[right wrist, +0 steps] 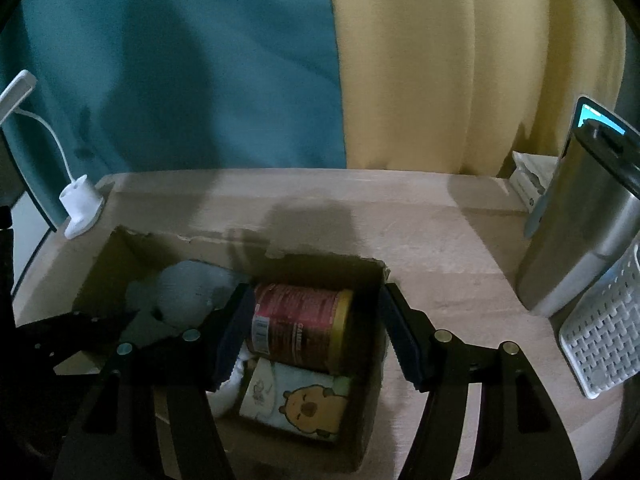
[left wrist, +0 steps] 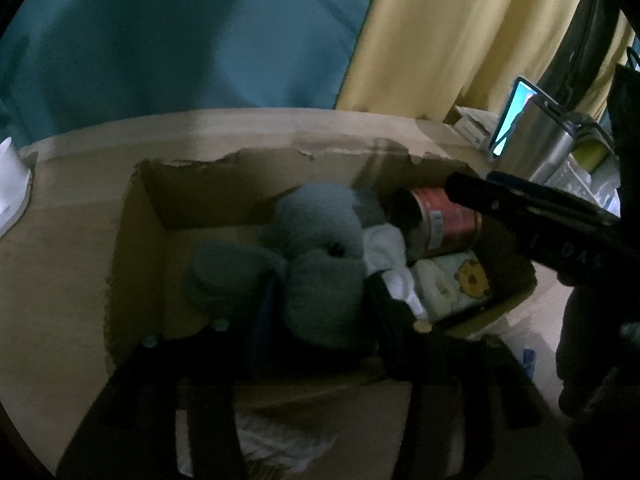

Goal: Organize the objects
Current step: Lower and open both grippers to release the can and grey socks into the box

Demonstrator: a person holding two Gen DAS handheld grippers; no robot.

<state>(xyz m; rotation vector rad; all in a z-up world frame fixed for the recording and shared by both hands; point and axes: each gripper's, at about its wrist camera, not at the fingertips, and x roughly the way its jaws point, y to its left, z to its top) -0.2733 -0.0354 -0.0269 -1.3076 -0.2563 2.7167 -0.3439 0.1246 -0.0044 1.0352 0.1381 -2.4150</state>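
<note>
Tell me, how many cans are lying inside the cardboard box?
1. The red can lies on its side at the far right of the cardboard box, above the capybara pack. Others may hide under the grey plush toy.

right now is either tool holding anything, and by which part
Right tool open, holds nothing. Left tool straddles the gray plush toy at its lower lobe; grip cannot be told.

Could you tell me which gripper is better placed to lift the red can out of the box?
Right. The right gripper is open with its fingers either side of the red can, while the left gripper straddles the grey plush toy.
</note>
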